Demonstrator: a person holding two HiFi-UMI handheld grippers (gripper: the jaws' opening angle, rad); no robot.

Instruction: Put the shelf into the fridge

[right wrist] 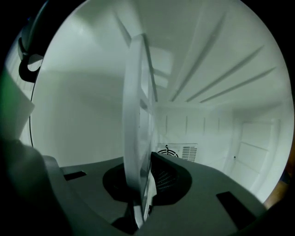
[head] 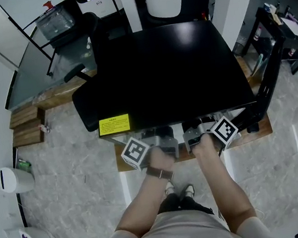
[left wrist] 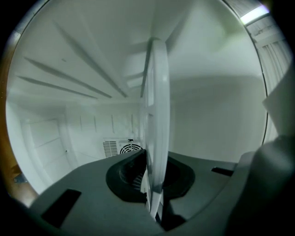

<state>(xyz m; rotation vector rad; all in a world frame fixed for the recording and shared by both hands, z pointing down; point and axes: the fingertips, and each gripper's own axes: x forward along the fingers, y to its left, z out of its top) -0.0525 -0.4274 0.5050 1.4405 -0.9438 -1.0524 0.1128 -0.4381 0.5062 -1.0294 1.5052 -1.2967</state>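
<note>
From the head view I look down on the black top of the fridge [head: 174, 67]. Both grippers reach in under its front edge: the left gripper [head: 162, 141] and the right gripper [head: 195, 134] sit side by side. The shelf is hidden there. In the left gripper view the clear white shelf [left wrist: 156, 115] shows edge-on, and the left gripper [left wrist: 154, 186] is shut on its near edge. In the right gripper view the same shelf [right wrist: 136, 129] is clamped in the right gripper [right wrist: 138, 186]. White ribbed walls of the fridge [left wrist: 69, 87] surround it, with a fan vent [right wrist: 177, 151] at the back.
A yellow label [head: 114, 125] is on the fridge's front left corner. A black office chair [head: 87, 58] and a glass desk [head: 35, 66] stand behind on the left. Wooden boards [head: 28, 125] lie on the floor at left, a black stand [head: 274, 63] at right.
</note>
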